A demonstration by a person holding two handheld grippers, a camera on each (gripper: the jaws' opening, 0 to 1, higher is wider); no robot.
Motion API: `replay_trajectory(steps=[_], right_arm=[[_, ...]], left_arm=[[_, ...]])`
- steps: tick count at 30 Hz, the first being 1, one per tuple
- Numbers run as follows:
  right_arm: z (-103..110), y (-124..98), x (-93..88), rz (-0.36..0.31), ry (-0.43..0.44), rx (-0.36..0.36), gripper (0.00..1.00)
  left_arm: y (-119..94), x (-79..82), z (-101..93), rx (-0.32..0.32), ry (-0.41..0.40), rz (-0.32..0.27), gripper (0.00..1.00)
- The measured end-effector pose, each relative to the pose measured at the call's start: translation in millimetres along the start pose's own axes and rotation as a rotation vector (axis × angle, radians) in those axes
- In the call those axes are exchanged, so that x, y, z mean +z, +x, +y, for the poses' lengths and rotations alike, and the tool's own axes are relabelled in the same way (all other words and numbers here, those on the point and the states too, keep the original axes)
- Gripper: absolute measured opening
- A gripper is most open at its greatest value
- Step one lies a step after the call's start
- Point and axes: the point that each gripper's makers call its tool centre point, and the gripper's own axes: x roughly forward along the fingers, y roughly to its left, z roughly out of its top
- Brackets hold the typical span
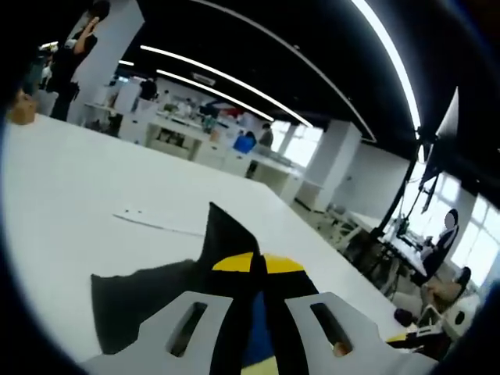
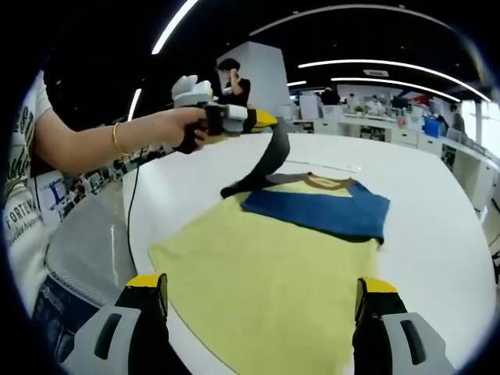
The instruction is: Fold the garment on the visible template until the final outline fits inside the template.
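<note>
Left gripper (image 2: 262,119): jaws pinched on dark sleeve (image 2: 269,160), lifted above table (image 2: 437,226). Right gripper (image 2: 262,312): jaws wide, empty, at near table edge. Garment (image 2: 273,273): yellow and blue, flat mid-table. Advice: carry sleeve inward across body, lay flat. Open table beyond far edge of garment.

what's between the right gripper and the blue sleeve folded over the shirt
In the right gripper view, only the shirt's yellow body lies between the right gripper and the blue sleeve.
</note>
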Motion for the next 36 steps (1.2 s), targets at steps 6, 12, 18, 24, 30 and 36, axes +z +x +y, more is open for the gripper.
replay_trajectory(steps=[6, 12, 18, 24, 30, 36], right_arm=[[-8, -4, -0.2, -0.001, 0.013, -0.02, 0.99], [-13, -5, 0.4, -0.004, 0.017, -0.033, 0.99], [-15, -4, -5.0, 0.006, 0.027, -0.04, 0.99], [-18, -5, -6.7, -0.002, 0.026, -0.048, 0.99], [-19, -4, -10.0, -0.001, 0.032, -0.048, 0.99], [-23, -7, -15.0, -0.005, 0.049, -0.059, 0.99]], left_arm=[[15, -8.0, -15.9, -0.051, -0.01, 0.005, 0.0], [32, -15.5, -29.1, -0.091, 0.001, 0.019, 0.0], [45, -24.8, -46.0, -0.135, 0.015, 0.038, 0.0], [54, -39.6, -59.4, -0.171, 0.081, 0.077, 0.0], [64, -55.1, -70.2, -0.184, 0.086, 0.111, 0.0], [76, -73.8, -83.0, -0.205, 0.097, 0.15, 0.0]])
